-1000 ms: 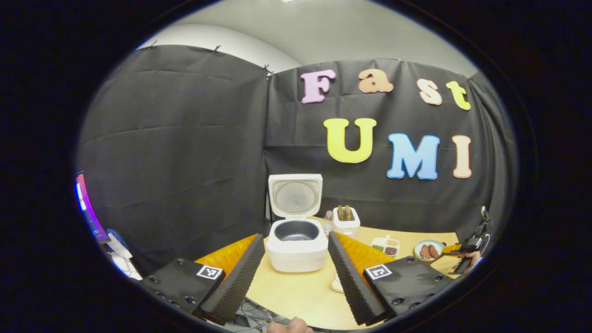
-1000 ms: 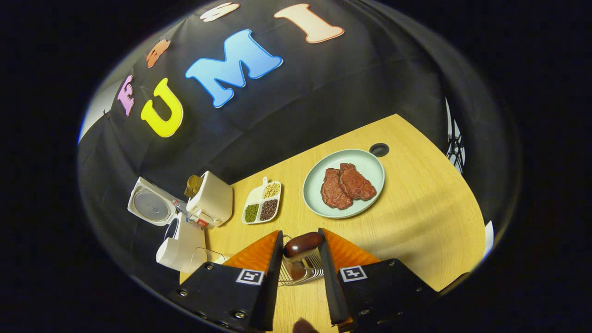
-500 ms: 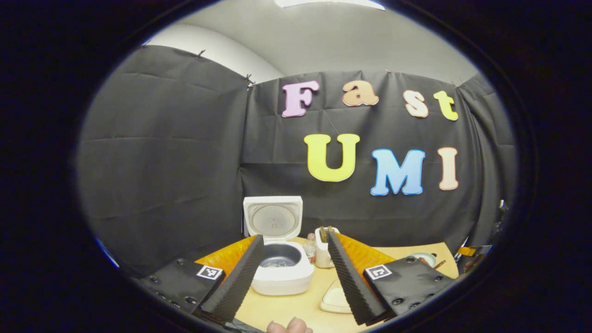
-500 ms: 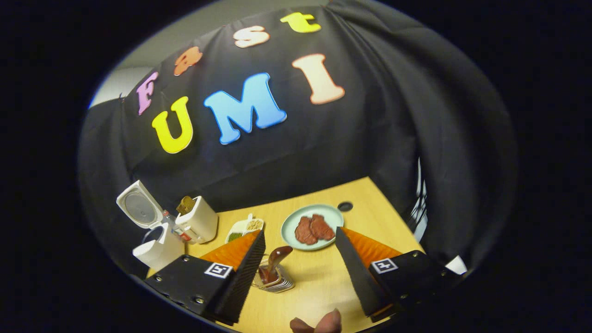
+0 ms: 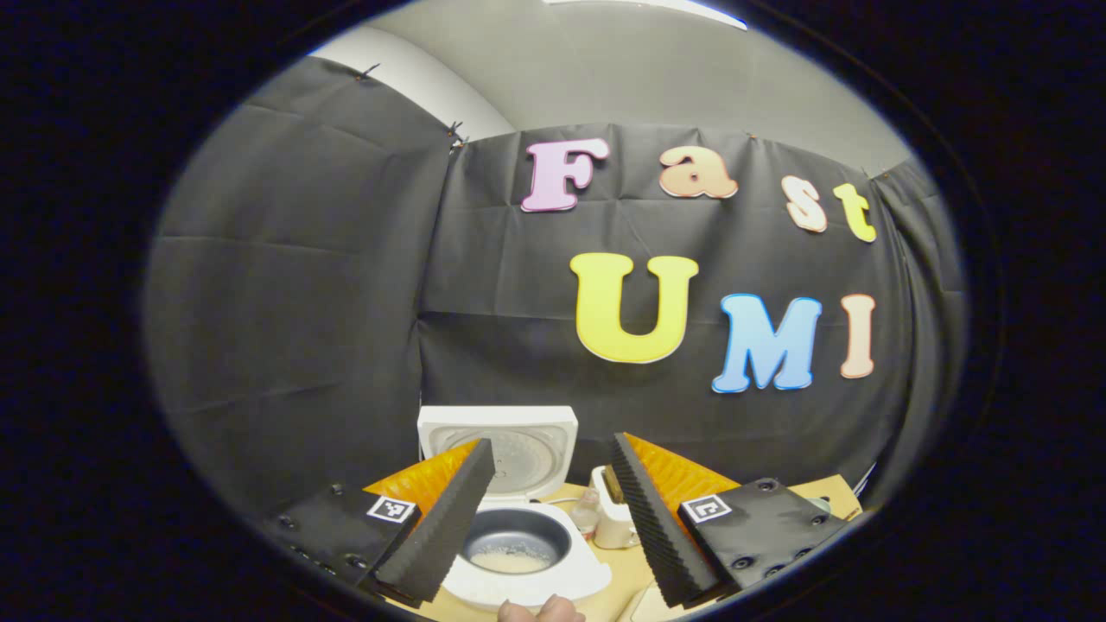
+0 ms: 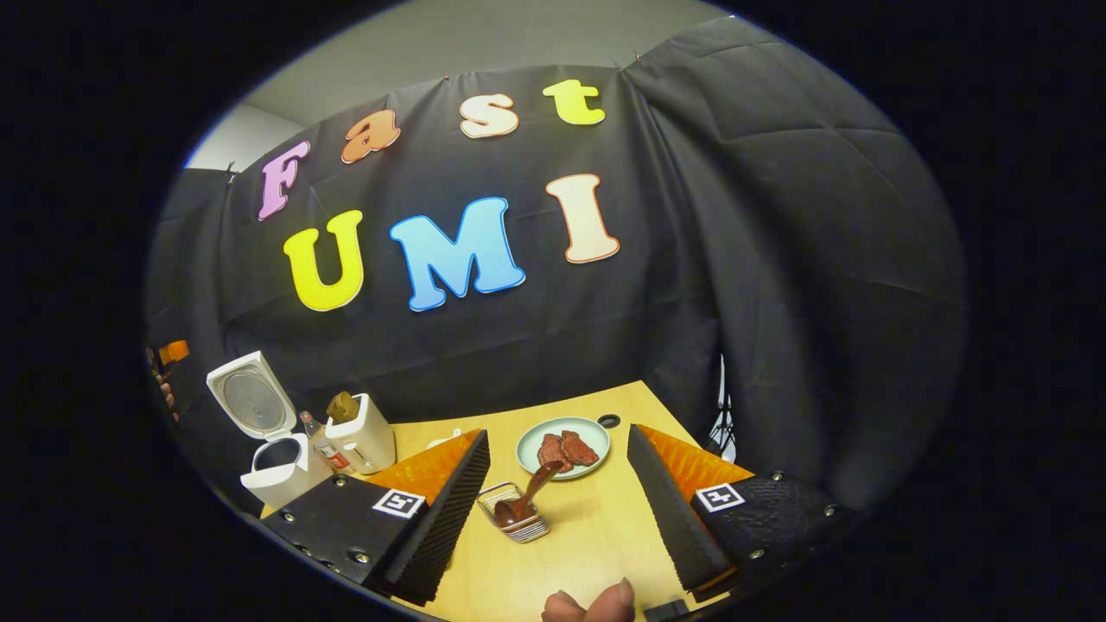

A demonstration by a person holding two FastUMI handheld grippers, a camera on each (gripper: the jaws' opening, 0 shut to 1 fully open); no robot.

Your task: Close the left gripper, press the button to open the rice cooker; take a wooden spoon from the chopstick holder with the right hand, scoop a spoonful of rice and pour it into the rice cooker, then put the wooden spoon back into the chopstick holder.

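Two tools stood with fingers apart and empty: the right tool [image 6: 557, 510] over the wooden spoon [image 6: 527, 497] mid-table, the left tool [image 5: 553, 510] before the open rice cooker [image 5: 518, 553]; withdrawing cleanly looked the sensible finish.

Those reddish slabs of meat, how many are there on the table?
2, lying side by side and touching on the pale green plate: the left meat piece and the right meat piece. More could be hidden behind the grippers.

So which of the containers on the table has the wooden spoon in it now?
The small wire holder between the right gripper's open fingers; the wooden spoon leans inside it.
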